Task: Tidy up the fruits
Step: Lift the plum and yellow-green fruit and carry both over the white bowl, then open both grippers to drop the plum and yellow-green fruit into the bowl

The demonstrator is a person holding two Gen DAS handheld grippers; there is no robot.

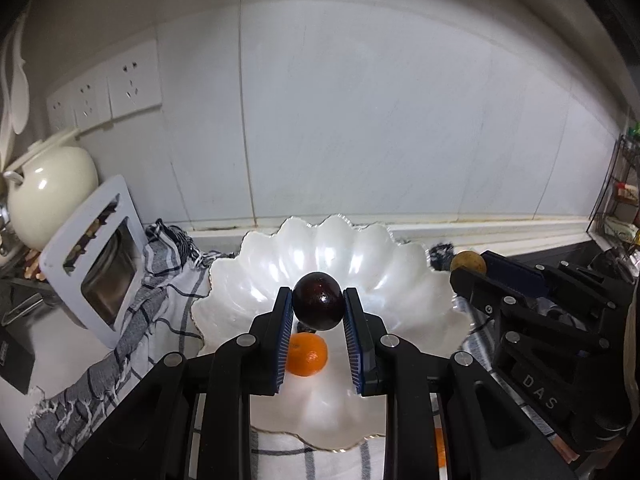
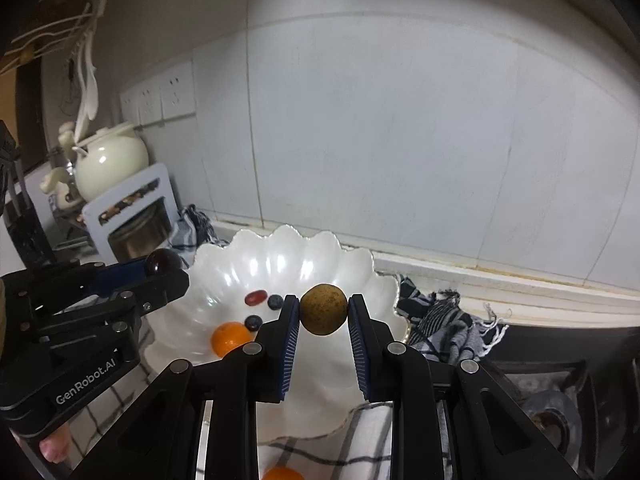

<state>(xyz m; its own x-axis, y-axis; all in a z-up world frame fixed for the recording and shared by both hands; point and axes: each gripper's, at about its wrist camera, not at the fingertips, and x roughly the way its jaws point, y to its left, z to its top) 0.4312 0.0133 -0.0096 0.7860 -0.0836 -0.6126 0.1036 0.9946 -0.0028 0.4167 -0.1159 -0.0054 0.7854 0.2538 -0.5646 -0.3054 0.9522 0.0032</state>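
Since both fruits are small, round and smooth, they look light and likely to slip. The left hand-held gripper [image 1: 318, 300] pinches a dark plum [image 1: 319, 301] at its widest girth; the right hand-held gripper [image 2: 324, 310] likewise clamps a brown fruit [image 2: 323, 309] over the white bowl [image 2: 360, 276].

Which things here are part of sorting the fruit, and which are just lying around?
Job:
left gripper holding dark plum
right gripper holding brown fruit
white scalloped bowl
orange
blueberries

Lying about:
cream teapot
wall sockets
checked cloth

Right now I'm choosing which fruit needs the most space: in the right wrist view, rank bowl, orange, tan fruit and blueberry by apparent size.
1. white bowl
2. tan fruit (held nearer the camera, so unsure against the orange)
3. orange
4. blueberry
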